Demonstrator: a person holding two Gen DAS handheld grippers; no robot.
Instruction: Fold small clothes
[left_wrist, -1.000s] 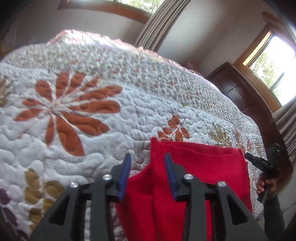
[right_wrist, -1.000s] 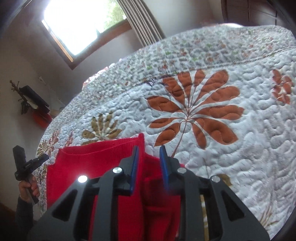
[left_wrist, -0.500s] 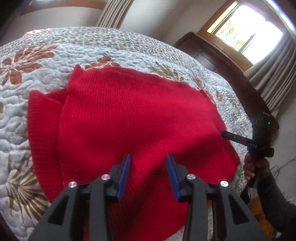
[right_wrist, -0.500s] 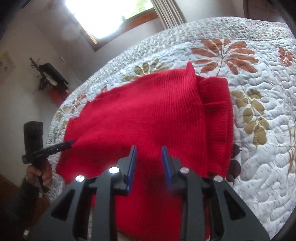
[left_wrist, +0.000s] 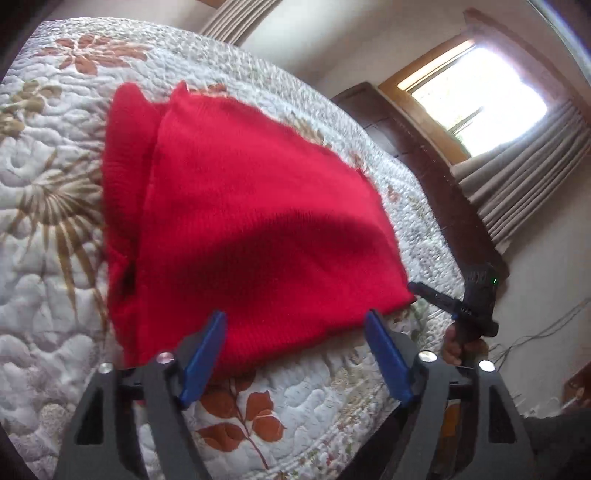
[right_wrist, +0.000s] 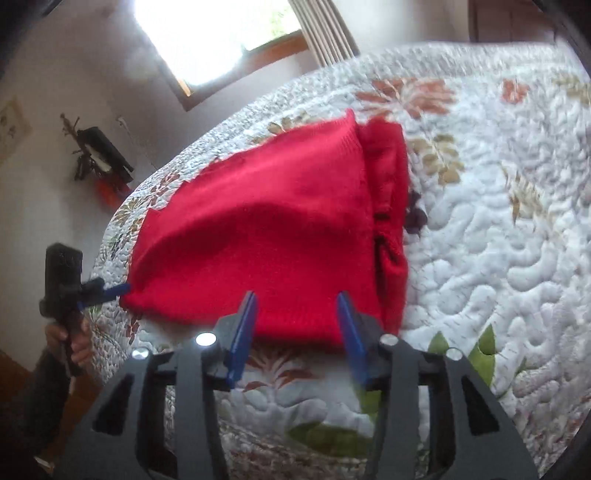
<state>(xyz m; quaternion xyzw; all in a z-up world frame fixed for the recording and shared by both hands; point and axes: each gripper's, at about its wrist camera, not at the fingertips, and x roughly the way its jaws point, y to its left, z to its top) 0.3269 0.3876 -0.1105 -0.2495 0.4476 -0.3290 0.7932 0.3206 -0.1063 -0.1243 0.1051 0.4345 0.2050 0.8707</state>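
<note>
A red knit garment (left_wrist: 251, 221) lies folded on the flowered quilt (left_wrist: 55, 266), with a thicker doubled strip along its left side. In the left wrist view my left gripper (left_wrist: 295, 316) is wide open at the garment's near hem and holds nothing. At the hem's right corner, the right gripper's tip (left_wrist: 419, 287) touches or nearly touches the cloth. In the right wrist view the garment (right_wrist: 280, 221) fills the centre, and my right gripper (right_wrist: 296, 297) is open just short of its near hem. The left gripper's blue tip (right_wrist: 118, 290) sits at the left corner.
The quilt (right_wrist: 498, 240) spreads wide to the right of the garment. A dark wooden dresser (left_wrist: 424, 155) and a curtained window (left_wrist: 480, 96) stand beyond the bed. A hand (right_wrist: 74, 343) holds the other gripper's handle by the bed's edge. A wall shelf (right_wrist: 99, 151) hangs at left.
Both grippers drew back from over the garment to its near hem, and their jaws spread wider. The garment now shows in full, lying flat.
</note>
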